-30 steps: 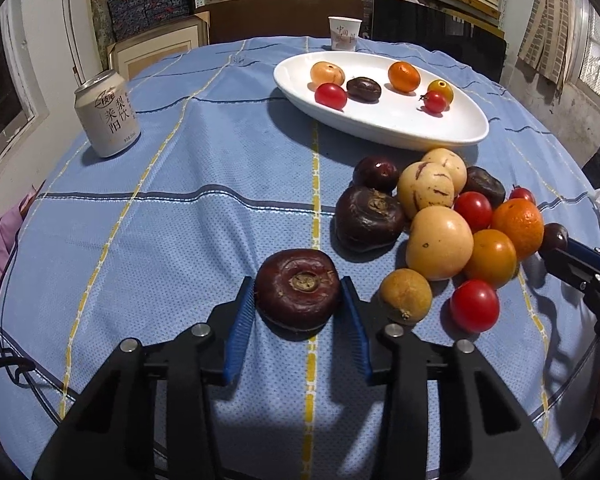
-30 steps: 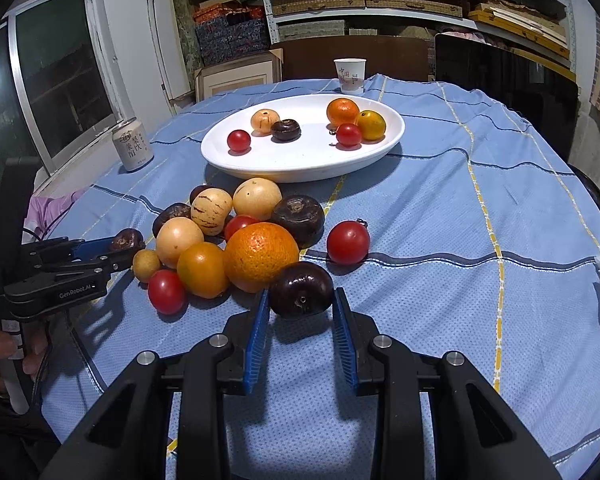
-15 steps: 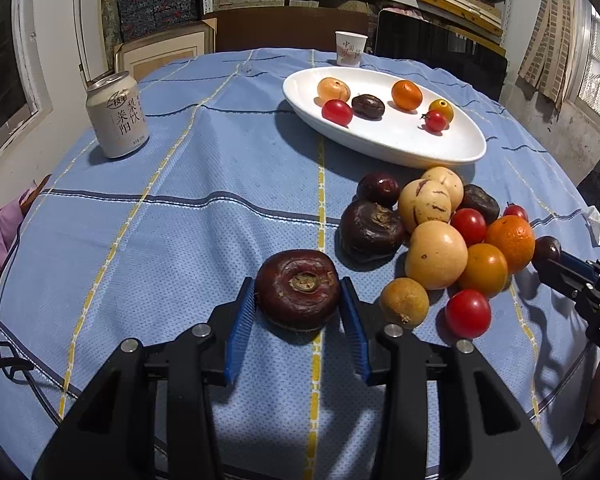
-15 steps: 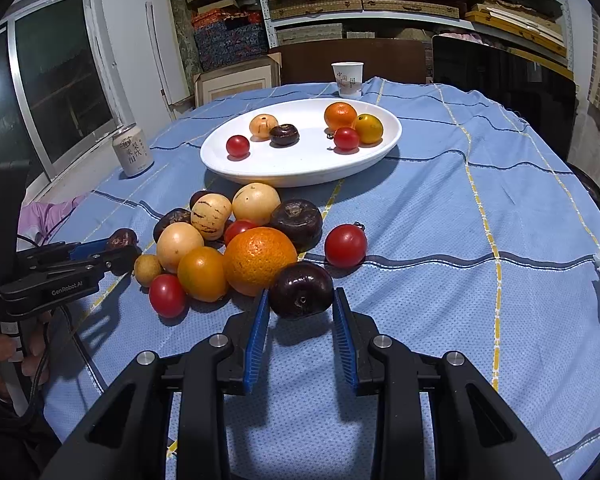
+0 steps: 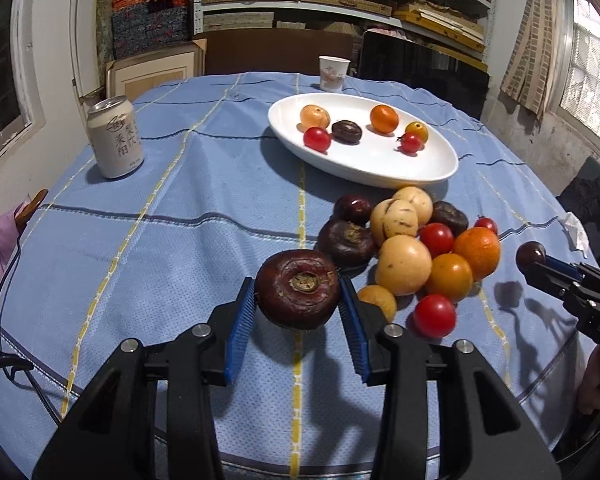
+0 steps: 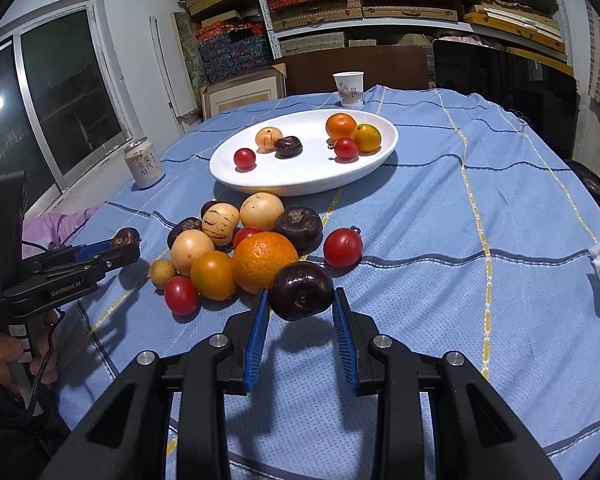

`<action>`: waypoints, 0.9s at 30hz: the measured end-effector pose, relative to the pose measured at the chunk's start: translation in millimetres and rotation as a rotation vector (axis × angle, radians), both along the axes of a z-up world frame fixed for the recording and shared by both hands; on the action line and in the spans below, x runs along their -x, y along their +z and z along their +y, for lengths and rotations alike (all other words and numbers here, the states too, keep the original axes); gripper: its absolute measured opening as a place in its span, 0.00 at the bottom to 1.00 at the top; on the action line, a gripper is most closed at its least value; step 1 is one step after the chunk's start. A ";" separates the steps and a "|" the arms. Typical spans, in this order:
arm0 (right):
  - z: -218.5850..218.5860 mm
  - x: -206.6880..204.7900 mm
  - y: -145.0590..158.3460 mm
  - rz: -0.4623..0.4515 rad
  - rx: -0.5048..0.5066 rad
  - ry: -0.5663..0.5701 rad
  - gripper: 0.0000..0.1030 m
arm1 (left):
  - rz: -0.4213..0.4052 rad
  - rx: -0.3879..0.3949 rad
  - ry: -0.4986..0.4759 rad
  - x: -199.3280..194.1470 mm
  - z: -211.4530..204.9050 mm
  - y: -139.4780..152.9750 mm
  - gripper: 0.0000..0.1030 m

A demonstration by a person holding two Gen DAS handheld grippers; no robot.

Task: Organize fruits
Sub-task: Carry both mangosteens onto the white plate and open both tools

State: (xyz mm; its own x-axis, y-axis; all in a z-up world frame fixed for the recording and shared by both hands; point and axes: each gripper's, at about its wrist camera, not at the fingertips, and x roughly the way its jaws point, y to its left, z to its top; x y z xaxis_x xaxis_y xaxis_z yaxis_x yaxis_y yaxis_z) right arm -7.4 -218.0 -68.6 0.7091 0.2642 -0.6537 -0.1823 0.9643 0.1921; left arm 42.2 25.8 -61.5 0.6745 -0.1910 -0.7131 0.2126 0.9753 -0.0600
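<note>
Left gripper (image 5: 298, 306): jaws clamped on large wrinkled dark-maroon fruit (image 5: 298, 288), lifted off blue checked surface (image 5: 172, 248). Right gripper (image 6: 300, 312): jaws pinching smooth dark-purple round fruit (image 6: 300, 290), also airborne. Risk: round skins slipping from jaws before white oval plate (image 5: 380, 160).

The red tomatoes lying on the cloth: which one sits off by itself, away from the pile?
The stemmed red tomato on the pile's right in the right wrist view. It lies apart on the tablecloth, while the other red ones nestle among the heaped fruit.
</note>
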 end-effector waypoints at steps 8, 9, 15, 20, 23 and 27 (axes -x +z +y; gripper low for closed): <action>-8.5 -44.6 53.3 -0.082 0.039 0.008 0.32 | -0.039 0.005 -0.069 -50.7 -29.6 41.5 0.40; -7.8 -59.3 58.4 -0.084 0.051 0.012 0.32 | -0.039 0.004 -0.082 -60.7 -36.1 44.8 0.40; -5.0 -128.2 49.9 -0.035 0.061 0.026 0.32 | 0.009 0.032 -0.107 -129.0 -68.9 39.9 0.40; -0.5 -164.4 26.3 -0.002 0.096 0.030 0.38 | 0.087 0.035 -0.095 -169.0 -79.1 18.0 0.41; 0.7 -164.4 26.4 -0.036 0.125 0.028 0.45 | 0.067 0.059 -0.083 -170.4 -74.2 20.1 0.60; -3.3 -153.3 32.1 -0.045 0.115 0.017 0.45 | -0.013 0.035 -0.092 -152.8 -71.3 35.7 0.67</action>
